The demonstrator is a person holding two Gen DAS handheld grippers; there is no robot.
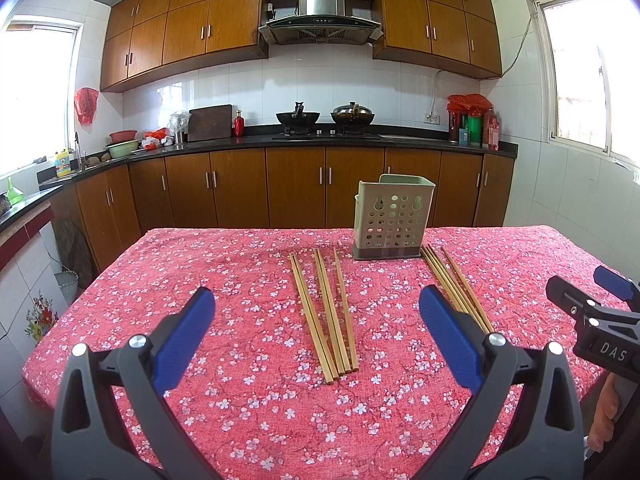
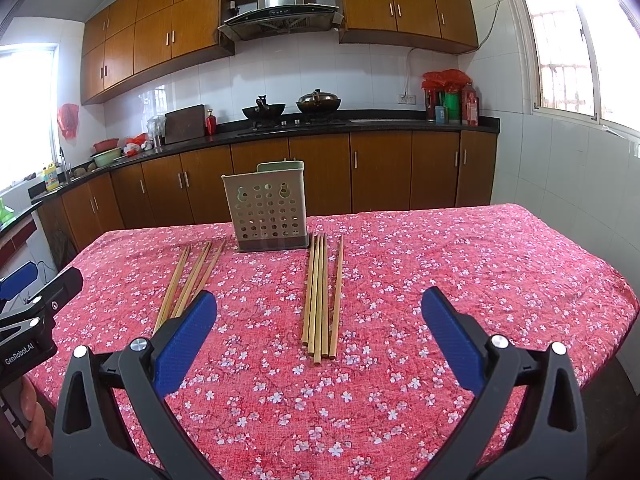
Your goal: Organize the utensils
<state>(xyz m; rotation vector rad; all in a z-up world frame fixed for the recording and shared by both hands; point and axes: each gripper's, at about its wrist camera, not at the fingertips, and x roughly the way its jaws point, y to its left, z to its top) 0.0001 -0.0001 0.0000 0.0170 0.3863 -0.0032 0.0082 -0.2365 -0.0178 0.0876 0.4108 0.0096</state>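
Note:
A pale green perforated utensil holder (image 1: 393,221) (image 2: 268,211) stands upright at the far middle of the table. Two groups of wooden chopsticks lie flat on the red floral cloth. The left group (image 1: 325,312) (image 2: 191,280) lies left of the holder, the right group (image 1: 456,286) (image 2: 323,298) right of it. My left gripper (image 1: 316,320) hovers open over the near side, with the left group between its blue fingers. My right gripper (image 2: 320,320) is open too, framing the right group. Neither holds anything.
The red floral tablecloth (image 1: 224,280) (image 2: 500,272) covers the whole table. In the left wrist view the right gripper (image 1: 612,292) shows at the right edge. Behind the table run wooden cabinets (image 1: 296,188) and a black counter with two woks (image 2: 292,107).

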